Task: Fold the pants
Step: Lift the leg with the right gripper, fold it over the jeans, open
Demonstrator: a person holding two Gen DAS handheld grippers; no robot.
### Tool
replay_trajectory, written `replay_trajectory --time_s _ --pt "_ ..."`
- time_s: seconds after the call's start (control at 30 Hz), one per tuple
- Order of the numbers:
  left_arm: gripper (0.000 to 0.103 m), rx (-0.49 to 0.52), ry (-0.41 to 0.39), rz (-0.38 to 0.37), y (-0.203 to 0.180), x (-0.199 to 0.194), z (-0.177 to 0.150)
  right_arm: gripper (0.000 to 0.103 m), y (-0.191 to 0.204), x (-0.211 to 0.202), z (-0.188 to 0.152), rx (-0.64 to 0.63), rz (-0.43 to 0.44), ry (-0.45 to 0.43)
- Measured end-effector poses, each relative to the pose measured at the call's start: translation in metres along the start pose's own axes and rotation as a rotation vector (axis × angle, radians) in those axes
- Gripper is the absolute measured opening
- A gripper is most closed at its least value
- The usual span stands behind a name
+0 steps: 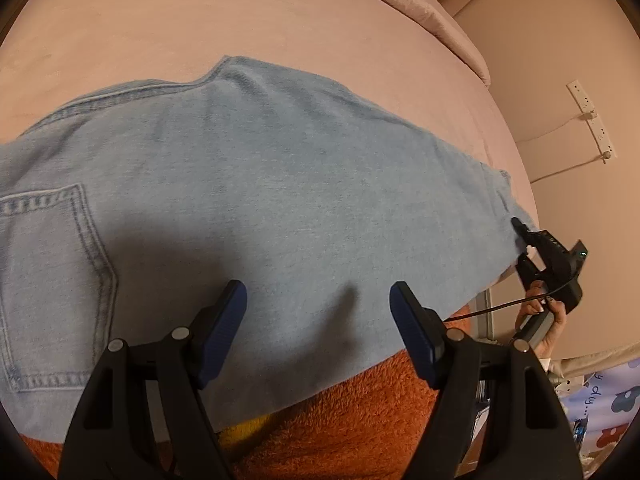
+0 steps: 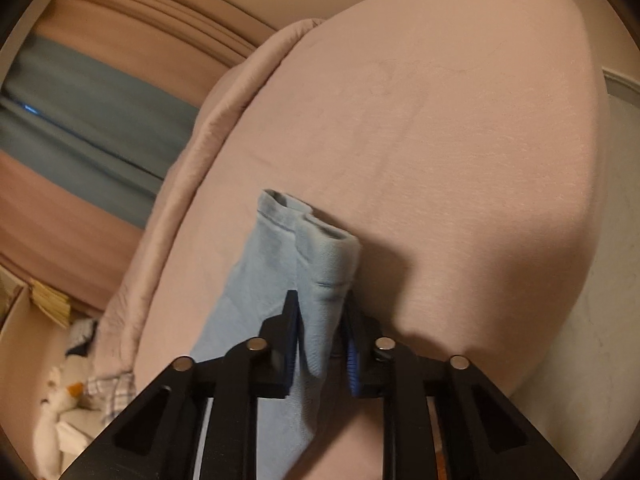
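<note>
The pants (image 1: pixel 248 184) lie flat across the pink bed (image 1: pixel 200 20). Over them hovers the left gripper (image 1: pixel 318 300), spread and empty; at the right, the right gripper (image 2: pixel 320 320) pinches the leg hems. Next, probably carrying the hems leftward to fold.

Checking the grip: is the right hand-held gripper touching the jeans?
Touching. The right wrist view shows the right hand-held gripper with both pads pressed on the jeans.
</note>
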State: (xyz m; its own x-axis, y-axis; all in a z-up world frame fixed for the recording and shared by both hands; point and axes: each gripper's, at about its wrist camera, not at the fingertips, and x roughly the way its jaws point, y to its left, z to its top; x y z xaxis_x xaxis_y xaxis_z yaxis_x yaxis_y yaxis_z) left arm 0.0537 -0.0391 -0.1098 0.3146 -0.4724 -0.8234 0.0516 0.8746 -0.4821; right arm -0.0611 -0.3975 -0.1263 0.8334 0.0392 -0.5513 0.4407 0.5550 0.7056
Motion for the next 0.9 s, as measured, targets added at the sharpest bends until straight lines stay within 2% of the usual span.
replay_trajectory --time_s 0.2,0.43,0.67,0.77,0.9 --pt "0.074 0.006 -0.049 0.071 0.005 -0.014 0.0 0.018 0.055 -0.027 -0.008 -0.15 0.007 -0.103" --pt "0.074 -0.019 -0.105 0.109 0.019 -0.033 0.004 0.018 0.144 -0.05 -0.032 -0.407 0.101 -0.158" --pt "0.075 -0.048 -0.135 0.132 0.03 -0.041 0.003 0.017 0.21 -0.037 -0.076 -0.578 0.239 -0.057" --pt "0.075 -0.06 -0.144 0.148 0.034 -0.044 0.001 0.017 0.222 -0.024 -0.095 -0.623 0.248 0.002" --pt "0.075 -0.072 -0.153 0.169 0.04 -0.049 0.0 0.017 0.237 -0.004 -0.133 -0.721 0.219 0.094"
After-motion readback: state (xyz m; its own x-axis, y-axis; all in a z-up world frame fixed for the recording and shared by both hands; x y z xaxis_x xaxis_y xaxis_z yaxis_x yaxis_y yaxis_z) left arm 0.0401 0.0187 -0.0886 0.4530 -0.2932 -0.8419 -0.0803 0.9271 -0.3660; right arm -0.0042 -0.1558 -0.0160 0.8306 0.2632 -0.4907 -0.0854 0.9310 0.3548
